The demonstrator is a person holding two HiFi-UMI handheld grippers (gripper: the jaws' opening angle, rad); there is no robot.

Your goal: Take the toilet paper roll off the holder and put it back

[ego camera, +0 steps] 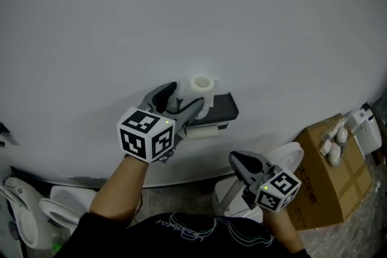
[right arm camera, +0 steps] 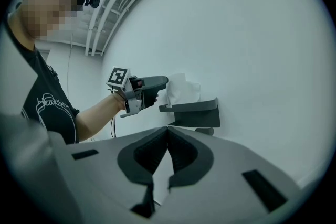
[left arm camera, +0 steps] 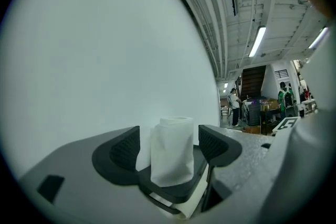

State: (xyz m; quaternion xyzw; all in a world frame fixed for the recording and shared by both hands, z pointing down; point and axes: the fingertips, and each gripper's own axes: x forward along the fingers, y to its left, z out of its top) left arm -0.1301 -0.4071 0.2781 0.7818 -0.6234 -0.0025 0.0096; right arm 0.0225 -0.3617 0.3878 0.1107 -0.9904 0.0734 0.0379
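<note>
Nearest the head camera, the right hand-held gripper is hanging low and well apart from the wall, its jaws pressed together on nothing. Higher up, the left hand-held gripper is pointing level at the holder, with its jaws spread wide to either side of the toilet paper roll. That roll is standing on end on the holder's top shelf. Neither pad seems to be pressing the paper, though the gap beside one of them is looking slim. Tipping is looking like the main risk to me: the roll is sitting tall on a narrow ledge, so a jaw dragging sideways could be knocking it over the edge. A hard squeeze would be crushing the soft paper.
</note>
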